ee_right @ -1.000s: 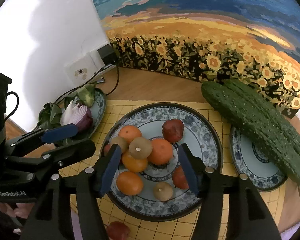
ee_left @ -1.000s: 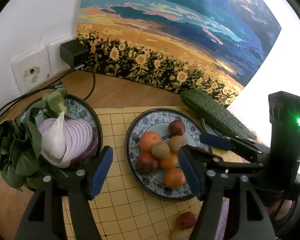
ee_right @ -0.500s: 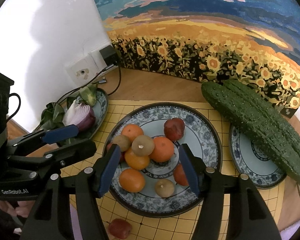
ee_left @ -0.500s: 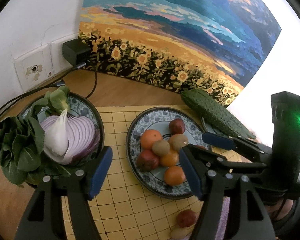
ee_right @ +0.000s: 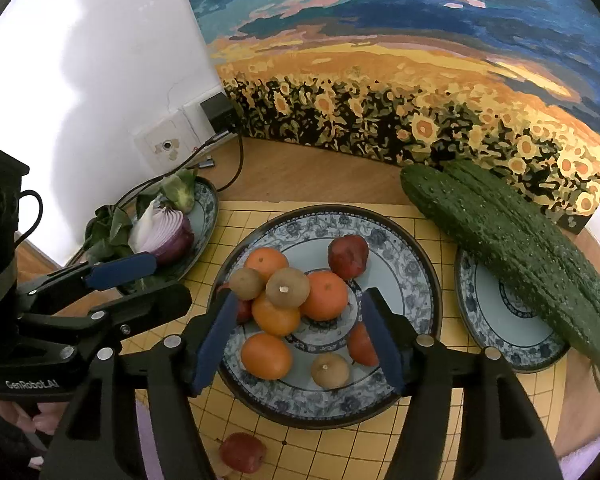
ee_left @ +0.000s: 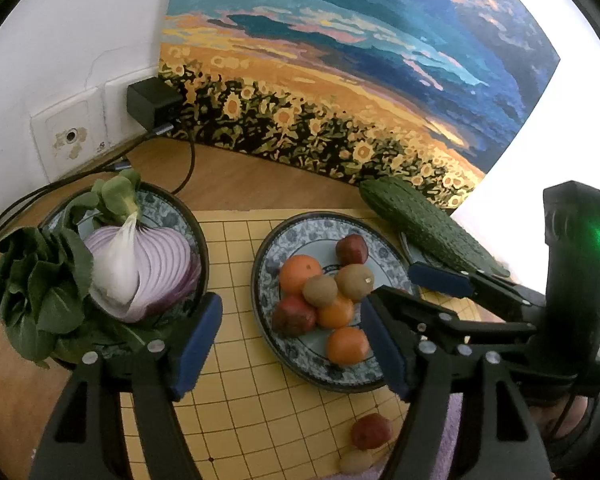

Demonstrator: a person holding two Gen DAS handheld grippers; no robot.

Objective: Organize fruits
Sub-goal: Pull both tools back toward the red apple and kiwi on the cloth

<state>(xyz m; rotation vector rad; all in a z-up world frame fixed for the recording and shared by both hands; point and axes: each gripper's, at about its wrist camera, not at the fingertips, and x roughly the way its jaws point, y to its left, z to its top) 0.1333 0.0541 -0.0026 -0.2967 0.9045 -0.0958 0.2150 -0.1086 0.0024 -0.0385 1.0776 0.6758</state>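
Fruit pile (ee_right: 288, 300) sits on the middle plate (ee_right: 404, 248) on the yellow grid mat (ee_left: 236, 408): oranges, small brown round fruits and dark red fruits, several stacked and touching near the plate's centre, one red fruit (ee_right: 348, 256) apart toward the far rim. Two fruits lie off the plate on the mat at its near edge: a red one (ee_left: 371, 431) and, just beside it, a brown one (ee_left: 355, 461). Right claw (ee_right: 300, 340) hangs over the near half of the plate, jaws partly apart and just been widening; fruit shows between the blue pads, but the pads press on nothing. Left claw (ee_left: 290, 344) hovers over the mat between the middle plate and the left plate (ee_left: 172, 208), jaws wide apart, just been opening, nothing held. Left plate carries a halved purple onion (ee_left: 140, 272) and leafy greens (ee_left: 40, 288). Right plate (ee_right: 500, 340) bears two long bumpy green gourds (ee_right: 508, 240), which overhang its rim. All rest on a wooden tabletop (ee_right: 300, 176), with a sunflower painting (ee_right: 380, 80) leaning against the wall behind and a wall socket (ee_left: 66, 136) with a black plug at the left.
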